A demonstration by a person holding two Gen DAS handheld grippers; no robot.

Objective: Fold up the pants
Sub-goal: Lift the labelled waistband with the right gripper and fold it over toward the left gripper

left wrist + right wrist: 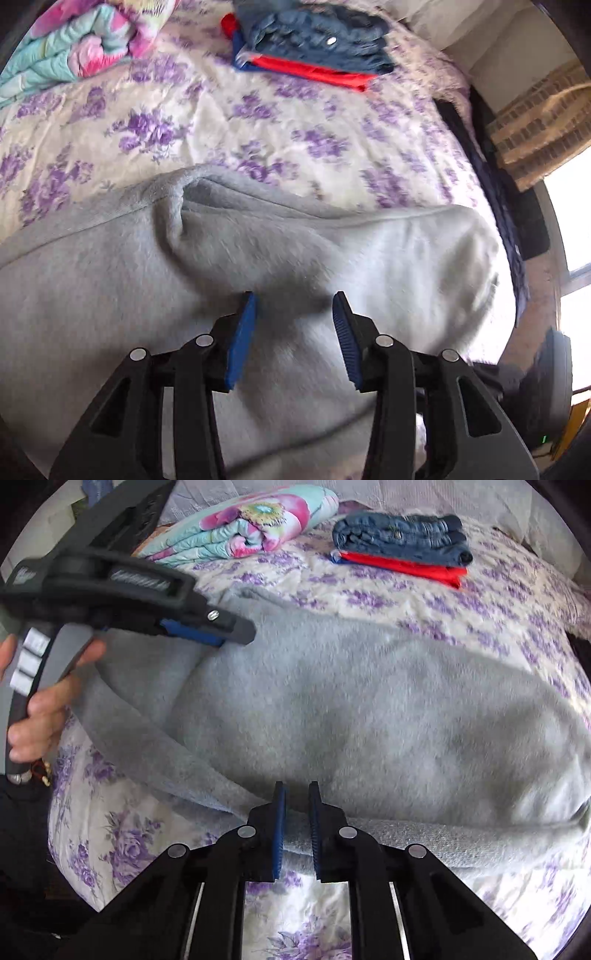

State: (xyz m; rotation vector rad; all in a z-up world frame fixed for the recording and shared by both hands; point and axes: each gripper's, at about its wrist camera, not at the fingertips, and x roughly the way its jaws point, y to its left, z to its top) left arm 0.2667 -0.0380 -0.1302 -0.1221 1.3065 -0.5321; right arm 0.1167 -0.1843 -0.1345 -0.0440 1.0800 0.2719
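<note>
floral bed (369, 587) | grey pants (369, 709) | L claw (294, 295) apart | R claw (296, 786) narrow gap

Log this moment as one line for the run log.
task: fold pants | grey pants on bed | left gripper open over fabric | right gripper open at near edge

Soft grey fleece pants (369, 709) lie spread and rumpled across the near part of the bed, a fold puckered at one end (184, 206), the near hem doubled over
</note>
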